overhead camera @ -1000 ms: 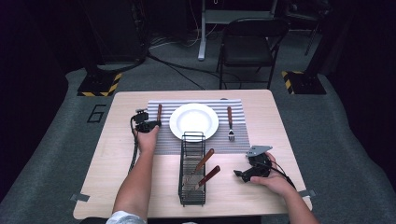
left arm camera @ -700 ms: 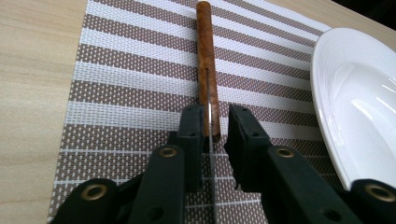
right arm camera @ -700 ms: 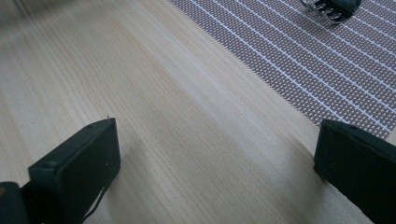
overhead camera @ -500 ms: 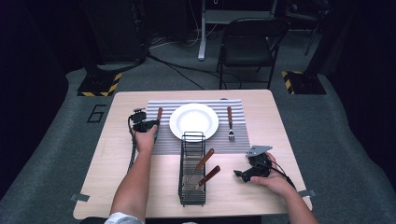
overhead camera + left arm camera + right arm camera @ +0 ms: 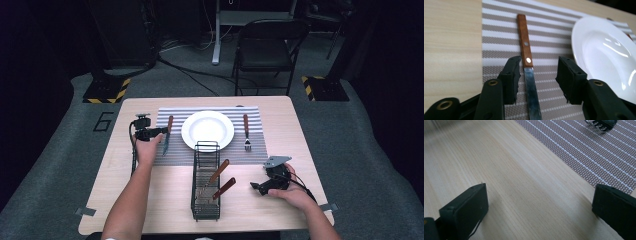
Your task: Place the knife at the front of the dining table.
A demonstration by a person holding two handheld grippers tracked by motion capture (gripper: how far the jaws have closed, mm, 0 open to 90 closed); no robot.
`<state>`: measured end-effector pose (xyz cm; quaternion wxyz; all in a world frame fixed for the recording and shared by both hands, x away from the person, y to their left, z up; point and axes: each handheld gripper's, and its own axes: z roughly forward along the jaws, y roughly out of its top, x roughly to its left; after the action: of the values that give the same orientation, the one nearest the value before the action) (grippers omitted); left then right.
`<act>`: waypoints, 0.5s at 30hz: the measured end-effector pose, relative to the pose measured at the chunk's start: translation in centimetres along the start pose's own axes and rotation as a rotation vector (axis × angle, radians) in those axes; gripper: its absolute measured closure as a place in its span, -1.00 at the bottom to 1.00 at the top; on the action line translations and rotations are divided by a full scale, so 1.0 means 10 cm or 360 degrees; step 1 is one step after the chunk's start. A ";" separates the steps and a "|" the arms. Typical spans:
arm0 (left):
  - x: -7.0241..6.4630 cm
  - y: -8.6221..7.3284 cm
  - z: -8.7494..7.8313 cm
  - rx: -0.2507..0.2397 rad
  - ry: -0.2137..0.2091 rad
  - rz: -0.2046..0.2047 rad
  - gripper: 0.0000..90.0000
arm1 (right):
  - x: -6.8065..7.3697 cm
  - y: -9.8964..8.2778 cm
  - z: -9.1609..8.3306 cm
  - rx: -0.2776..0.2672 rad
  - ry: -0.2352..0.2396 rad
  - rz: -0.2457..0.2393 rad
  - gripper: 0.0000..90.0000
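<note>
A knife with a wooden handle (image 5: 525, 41) lies flat on the striped placemat (image 5: 499, 30), left of the white plate (image 5: 604, 50). My left gripper (image 5: 537, 75) is open, one jaw on each side of the knife where handle meets blade, touching neither. From above, the left gripper (image 5: 160, 131) sits beside the knife (image 5: 167, 134) at the mat's left end. My right gripper (image 5: 539, 205) is open wide over bare wood, holding nothing. In the high view this right gripper (image 5: 255, 186) rests near the table's front right.
A fork (image 5: 246, 131) lies on the mat right of the plate (image 5: 207, 130); its tines (image 5: 600, 124) show past my right jaws. A black wire basket (image 5: 206, 182) at front centre holds two wooden-handled utensils. A folding chair (image 5: 267, 47) stands beyond the table.
My left gripper has shifted slightly to the left at the knife. The knife, basket and right gripper stay where they were.
</note>
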<state>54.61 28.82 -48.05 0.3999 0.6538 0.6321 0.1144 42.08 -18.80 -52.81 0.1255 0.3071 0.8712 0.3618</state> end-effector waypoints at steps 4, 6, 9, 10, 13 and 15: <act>-0.06 -0.08 -0.15 -0.0034 -0.0024 0.0110 0.10 | 0.00 0.00 0.00 0.0000 0.0000 -0.0001 -1.00; -0.06 -0.12 -0.22 -0.0024 -0.0023 0.0171 0.09 | 0.00 0.00 0.00 -0.0001 -0.0001 0.0000 -1.00; -0.01 -0.18 -0.36 -0.0034 -0.0033 0.0238 0.07 | 0.00 0.00 0.00 0.0000 0.0000 0.0000 -1.00; 0.01 -0.20 -0.40 -0.0037 -0.0038 0.0258 0.06 | 0.00 0.00 0.00 0.0000 -0.0001 0.0000 -1.00; 0.06 -0.27 -0.52 -0.0070 -0.0032 0.0257 0.05 | 0.00 0.00 0.00 0.0000 0.0000 0.0000 -1.00; 0.09 -0.31 -0.59 -0.0070 -0.0016 0.0271 0.04 | 0.00 0.00 0.00 0.0000 0.0000 0.0000 -1.00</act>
<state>48.66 31.46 -46.59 0.4063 0.6968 0.5695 0.1585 42.08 -18.80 -52.81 0.1256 0.3071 0.8713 0.3617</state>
